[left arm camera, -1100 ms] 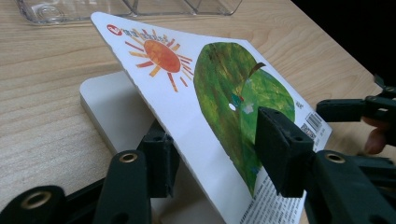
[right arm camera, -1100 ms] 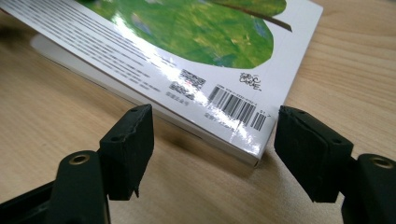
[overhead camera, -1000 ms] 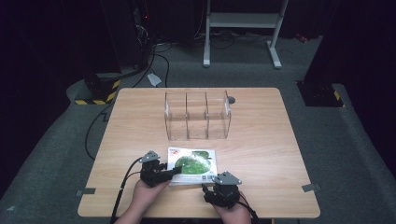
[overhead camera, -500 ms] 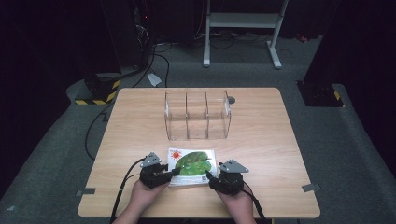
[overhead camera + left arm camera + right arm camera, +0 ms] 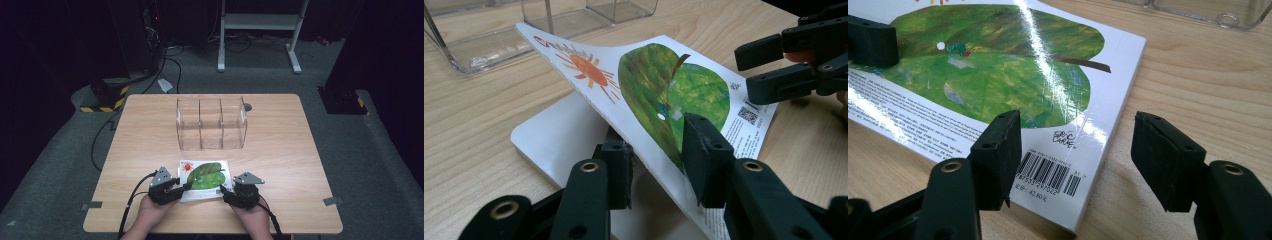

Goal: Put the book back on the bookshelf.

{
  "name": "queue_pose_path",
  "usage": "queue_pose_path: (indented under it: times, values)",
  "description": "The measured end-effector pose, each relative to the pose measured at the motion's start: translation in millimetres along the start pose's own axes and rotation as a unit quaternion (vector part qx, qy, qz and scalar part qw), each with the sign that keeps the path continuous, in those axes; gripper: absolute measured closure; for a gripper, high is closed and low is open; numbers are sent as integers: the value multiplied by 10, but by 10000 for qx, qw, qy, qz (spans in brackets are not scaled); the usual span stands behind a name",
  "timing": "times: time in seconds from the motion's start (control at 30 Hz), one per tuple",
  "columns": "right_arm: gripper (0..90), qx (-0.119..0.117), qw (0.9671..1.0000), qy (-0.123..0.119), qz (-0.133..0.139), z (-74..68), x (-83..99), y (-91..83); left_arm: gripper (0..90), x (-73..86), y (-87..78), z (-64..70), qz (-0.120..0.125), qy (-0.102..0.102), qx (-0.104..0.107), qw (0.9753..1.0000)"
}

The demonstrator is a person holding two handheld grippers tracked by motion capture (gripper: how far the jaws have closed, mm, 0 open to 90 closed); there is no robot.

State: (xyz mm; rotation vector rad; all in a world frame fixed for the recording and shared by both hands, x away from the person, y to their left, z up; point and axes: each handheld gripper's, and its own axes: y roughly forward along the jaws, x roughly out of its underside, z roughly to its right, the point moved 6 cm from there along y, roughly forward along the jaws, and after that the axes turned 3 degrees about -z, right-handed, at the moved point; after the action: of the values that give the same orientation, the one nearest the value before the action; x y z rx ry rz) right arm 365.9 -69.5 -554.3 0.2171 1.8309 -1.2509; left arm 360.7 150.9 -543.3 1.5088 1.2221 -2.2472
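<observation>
Since the earlier frame, our right gripper [image 5: 226, 190] has moved up to the glossy white picture book with a green leaf cover [image 5: 205, 174]; its jaws stand open astride the barcode corner. Our left gripper [image 5: 659, 165] pinches the lifted cover. We see the book near the table's front edge, its long axis running left to right.
</observation>
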Motion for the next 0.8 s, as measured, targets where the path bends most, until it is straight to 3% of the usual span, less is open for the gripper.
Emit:
queue_pose_path:
  times: [0.3,0.43,0.63,0.8]
  values:
    - [359,-55,10000,20,-14,-1,4,14,657,-26,-46,62,163,396,-32,9991]
    - [350,-91,9999,114,7,11,-12,1,657,-32,-56,62,191,496,-81,9986]
    - [339,-113,9998,160,51,40,-33,1,657,-34,-65,80,250,484,-49,9985]
    - [324,-211,9995,242,43,32,-38,0,658,-57,-114,131,410,704,-58,9967]
